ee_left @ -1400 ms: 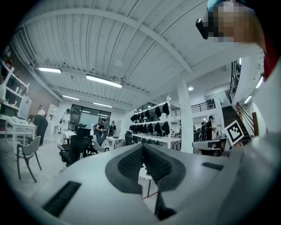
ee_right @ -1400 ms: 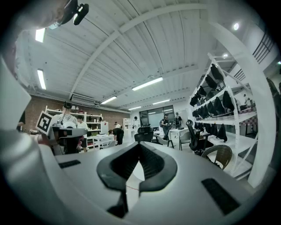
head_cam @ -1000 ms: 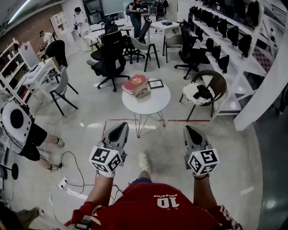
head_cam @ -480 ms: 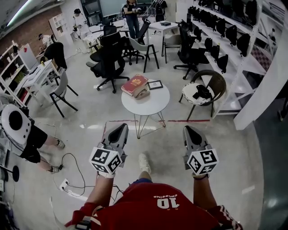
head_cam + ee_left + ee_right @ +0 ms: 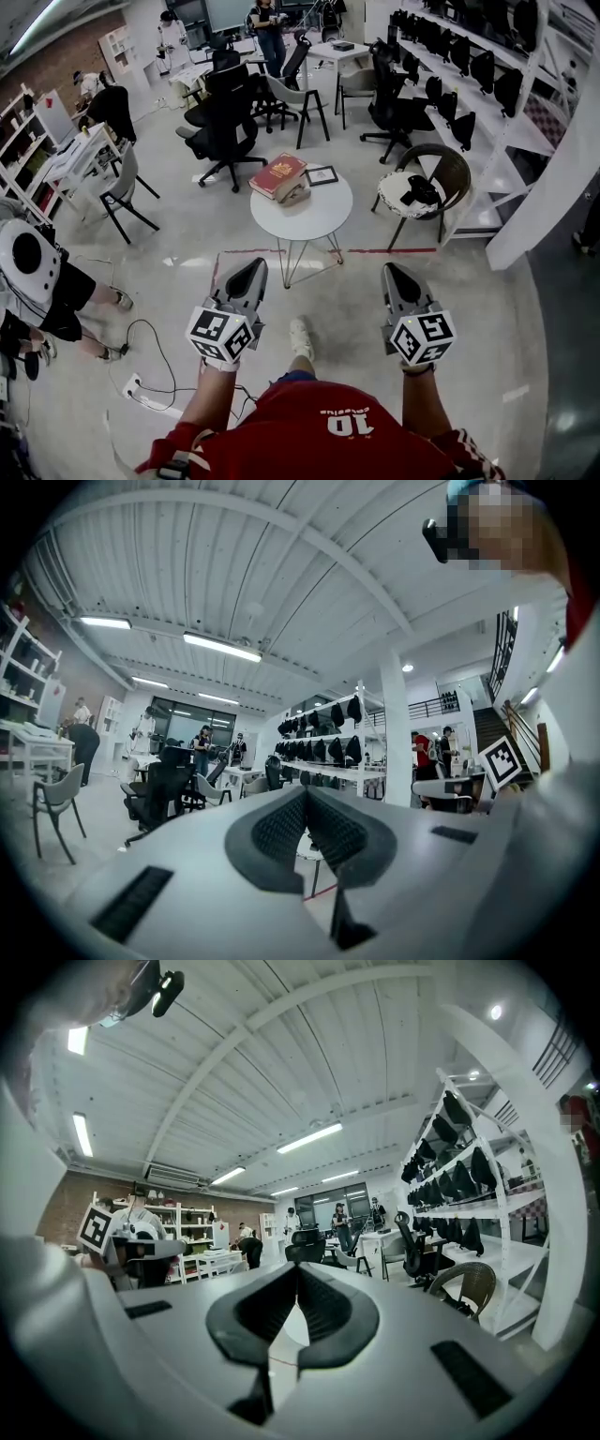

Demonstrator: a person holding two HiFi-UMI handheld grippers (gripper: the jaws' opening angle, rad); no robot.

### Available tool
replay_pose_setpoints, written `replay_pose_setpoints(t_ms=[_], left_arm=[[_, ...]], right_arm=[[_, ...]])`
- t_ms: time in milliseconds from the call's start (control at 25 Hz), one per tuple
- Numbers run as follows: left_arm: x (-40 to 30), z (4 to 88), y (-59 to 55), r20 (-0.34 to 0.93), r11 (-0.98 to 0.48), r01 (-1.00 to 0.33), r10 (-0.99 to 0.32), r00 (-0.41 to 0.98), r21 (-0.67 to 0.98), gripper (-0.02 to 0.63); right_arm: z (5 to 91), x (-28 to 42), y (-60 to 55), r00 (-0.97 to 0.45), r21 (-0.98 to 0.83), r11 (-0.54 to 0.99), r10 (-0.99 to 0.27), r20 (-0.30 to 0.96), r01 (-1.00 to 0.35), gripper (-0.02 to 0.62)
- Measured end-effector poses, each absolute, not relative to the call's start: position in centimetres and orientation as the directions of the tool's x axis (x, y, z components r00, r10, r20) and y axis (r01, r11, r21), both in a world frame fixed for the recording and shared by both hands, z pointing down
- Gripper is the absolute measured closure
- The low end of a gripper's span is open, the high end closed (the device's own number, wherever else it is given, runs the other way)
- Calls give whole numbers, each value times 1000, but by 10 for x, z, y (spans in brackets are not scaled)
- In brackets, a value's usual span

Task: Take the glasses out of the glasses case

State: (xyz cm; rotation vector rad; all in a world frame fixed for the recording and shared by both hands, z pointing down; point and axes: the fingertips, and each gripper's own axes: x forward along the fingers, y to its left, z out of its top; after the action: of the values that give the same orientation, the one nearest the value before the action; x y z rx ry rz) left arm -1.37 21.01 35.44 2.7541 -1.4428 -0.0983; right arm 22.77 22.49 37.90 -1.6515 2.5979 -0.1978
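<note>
My left gripper shows at the lower left of centre in the head view and my right gripper at the lower right. Both are held up before me over bare floor. On each, my fingers are pressed together tip to tip with nothing between them, and each gripper view shows only the room beyond the pads. The tan thing I take for the glasses case lies above centre, on the round white table, touching the near edge of a red book, with a small framed card just beside it. It is well apart from both grippers. From here I cannot tell whether its lid is shut, and no glasses show, so I judge them to be inside. Arriving with my fingers together would shove the case rather than take it. It could slide against the book or the card, or push the thin-legged table. Lifting the lid without my other gripper bracing the base could tip the whole case.
</note>
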Motion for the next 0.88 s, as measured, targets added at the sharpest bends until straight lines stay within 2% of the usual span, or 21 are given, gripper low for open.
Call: replay_pose_setpoints(t_ms=[440, 880], left_arm=[[-15, 364, 165, -16, -567, -821, -823, 567, 65, 598], [-20, 366, 74, -1, -561, -824, -827, 562, 81, 598]], right_arm=[[390, 225, 179, -443, -154, 433, -896, 37, -888, 577], [388, 220, 88, -464, -160, 451, -883, 61, -878, 578]])
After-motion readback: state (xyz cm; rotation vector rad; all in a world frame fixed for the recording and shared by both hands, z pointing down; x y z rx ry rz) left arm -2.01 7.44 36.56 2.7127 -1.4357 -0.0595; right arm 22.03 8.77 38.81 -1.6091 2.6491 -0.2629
